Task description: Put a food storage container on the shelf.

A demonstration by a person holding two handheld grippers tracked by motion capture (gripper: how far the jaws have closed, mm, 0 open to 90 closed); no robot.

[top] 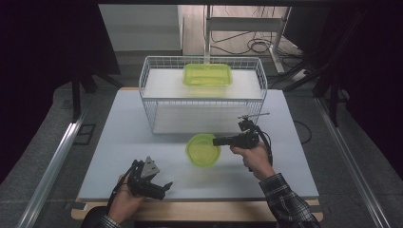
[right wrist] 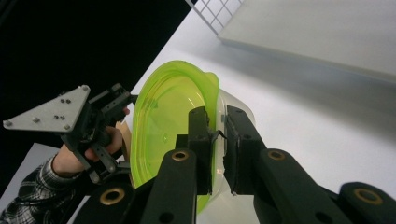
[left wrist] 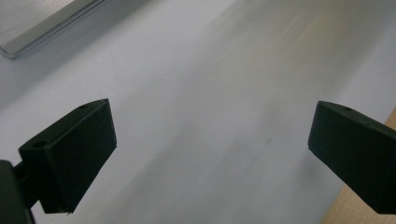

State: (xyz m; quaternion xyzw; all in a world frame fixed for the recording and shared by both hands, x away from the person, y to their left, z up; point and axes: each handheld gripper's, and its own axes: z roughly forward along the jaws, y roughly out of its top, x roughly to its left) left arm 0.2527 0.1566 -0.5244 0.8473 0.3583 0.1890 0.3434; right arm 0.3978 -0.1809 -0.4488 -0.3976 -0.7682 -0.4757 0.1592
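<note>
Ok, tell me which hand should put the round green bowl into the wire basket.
Right. The right gripper is already shut on the green bowl rim, just before the wire basket. The left gripper is open, at the table's near edge.

left claw (top: 164,186): jaws wide apart, held low in the left hand (top: 124,203) | right claw (right wrist: 217,135): jaws pinched together, pointing left, wrist raised
</note>
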